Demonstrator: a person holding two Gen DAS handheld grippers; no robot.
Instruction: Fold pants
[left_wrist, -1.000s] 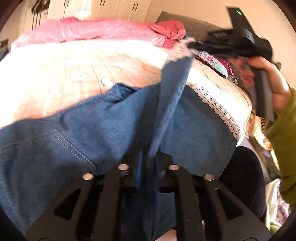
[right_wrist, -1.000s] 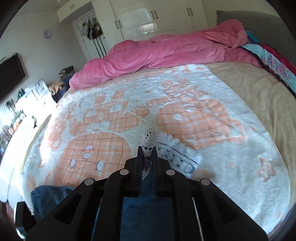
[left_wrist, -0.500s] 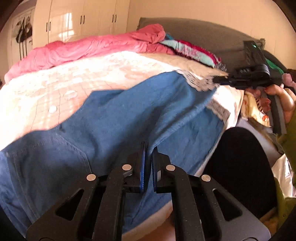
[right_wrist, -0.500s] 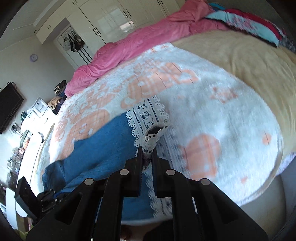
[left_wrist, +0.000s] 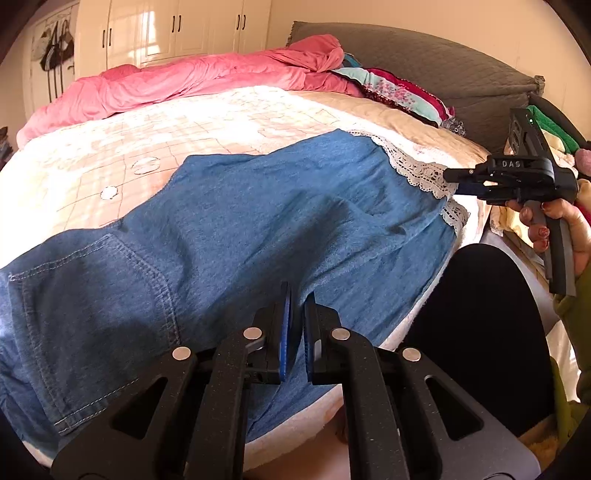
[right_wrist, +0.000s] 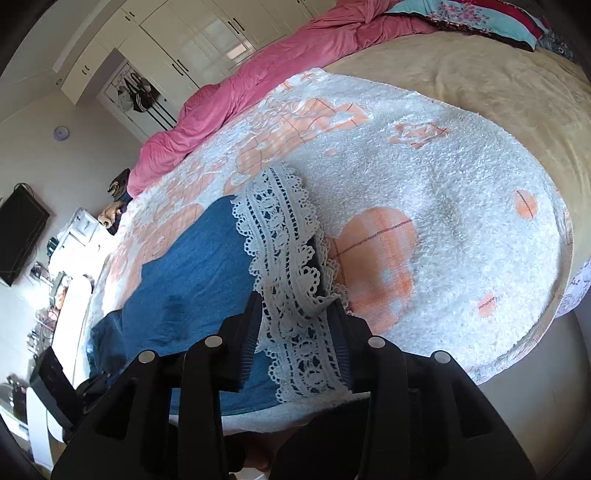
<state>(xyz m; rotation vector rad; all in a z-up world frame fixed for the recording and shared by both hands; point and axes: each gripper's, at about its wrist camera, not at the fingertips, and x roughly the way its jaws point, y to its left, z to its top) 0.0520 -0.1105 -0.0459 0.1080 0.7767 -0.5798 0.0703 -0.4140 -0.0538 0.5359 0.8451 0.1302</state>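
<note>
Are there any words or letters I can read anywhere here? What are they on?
"DAS" in pale letters on the side of the right gripper, seen from the left wrist camera.
No other text shows on the pants, blanket or wardrobe.

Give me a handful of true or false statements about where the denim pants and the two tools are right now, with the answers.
1. The blue denim pants with white lace cuffs lie spread on the bed's white and orange blanket. True.
2. The right tool is clamped shut on the lace cuff. False: its fingers stand wide apart with the lace lying between them.
3. The left tool is held over the denim near the bed's front edge. True.
4. The crumpled pink duvet covers the pants. False: it is bunched at the far side of the bed, apart from them.
5. The left tool's fingers are spread wide. False: only a narrow gap separates them.
</note>
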